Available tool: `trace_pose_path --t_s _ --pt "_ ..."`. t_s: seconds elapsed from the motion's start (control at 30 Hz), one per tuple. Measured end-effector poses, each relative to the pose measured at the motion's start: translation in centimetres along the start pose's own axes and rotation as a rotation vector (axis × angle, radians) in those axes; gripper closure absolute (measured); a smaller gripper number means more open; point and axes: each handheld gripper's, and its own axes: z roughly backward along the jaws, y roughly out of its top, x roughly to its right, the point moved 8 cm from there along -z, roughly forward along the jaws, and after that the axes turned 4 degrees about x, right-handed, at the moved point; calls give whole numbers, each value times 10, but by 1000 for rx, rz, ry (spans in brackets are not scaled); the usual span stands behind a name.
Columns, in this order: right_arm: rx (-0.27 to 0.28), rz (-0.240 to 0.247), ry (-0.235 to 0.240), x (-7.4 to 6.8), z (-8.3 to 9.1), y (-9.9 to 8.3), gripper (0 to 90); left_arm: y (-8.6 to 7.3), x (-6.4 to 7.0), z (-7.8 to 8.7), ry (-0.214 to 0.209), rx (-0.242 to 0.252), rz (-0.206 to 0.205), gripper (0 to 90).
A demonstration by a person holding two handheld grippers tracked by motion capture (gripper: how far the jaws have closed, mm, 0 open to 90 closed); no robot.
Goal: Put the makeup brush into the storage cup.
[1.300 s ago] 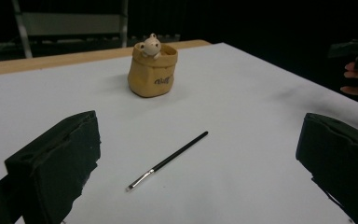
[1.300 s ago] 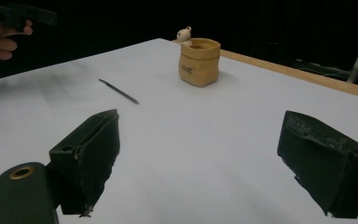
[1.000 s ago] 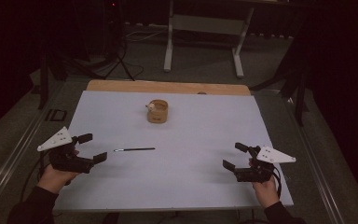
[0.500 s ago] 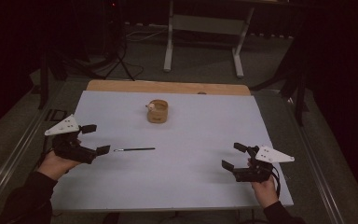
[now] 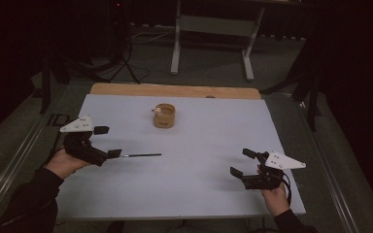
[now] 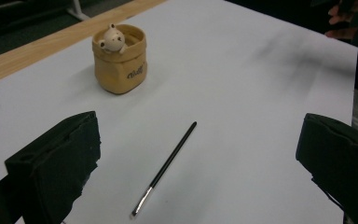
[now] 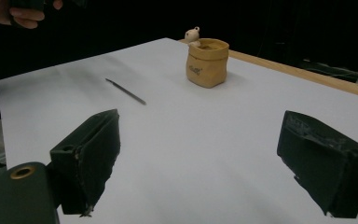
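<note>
A thin black pen [image 5: 142, 155] [image 6: 166, 167] [image 7: 125, 91] with a silver tip lies flat on the white table sheet [image 5: 194, 194], left of centre. My left gripper [image 5: 107, 142] [image 6: 196, 177] is open, raised a little, its jaws just left of the pen's silver end. A tan bag-shaped pot [image 5: 164, 115] [image 6: 120, 59] [image 7: 207, 57] with a small bear figure on its rim stands at the back centre. My right gripper [image 5: 243, 163] [image 7: 200, 168] is open near the front right, nothing between its jaws.
A wooden strip [image 5: 175, 91] runs along the table's far edge. Beyond it stands a metal stand [image 5: 211, 36] on a dark floor. Rails border the table's left and right sides.
My left gripper has risen and moved forward and right, its jaws coming up to the pen's near end. The right gripper, pen and pot have stayed put.
</note>
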Motion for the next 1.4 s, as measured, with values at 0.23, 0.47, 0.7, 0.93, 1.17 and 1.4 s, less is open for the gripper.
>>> trace_pose_path --t_s 0.23,0.47,0.7,0.93,1.17,1.4 --pt "-1 0 3 0 0 0 132 3 1 -7 -25 -58 -26 0" --pt "-1 0 5 -1 -1 0 132 5 1 -16 -44 -125 -57 0" --pt "-1 2 8 -1 -1 0 131 9 0 -25 -49 -176 -89 0" --pt "1 -3 11 -1 -1 0 130 13 -1 -32 -60 -237 -110 0" --pt "-1 -2 10 -1 -1 0 130 12 -2 -40 -65 -282 -136 0" --pt "-2 1 11 -1 -2 0 131 6 -2 -54 -74 -389 -177 0"
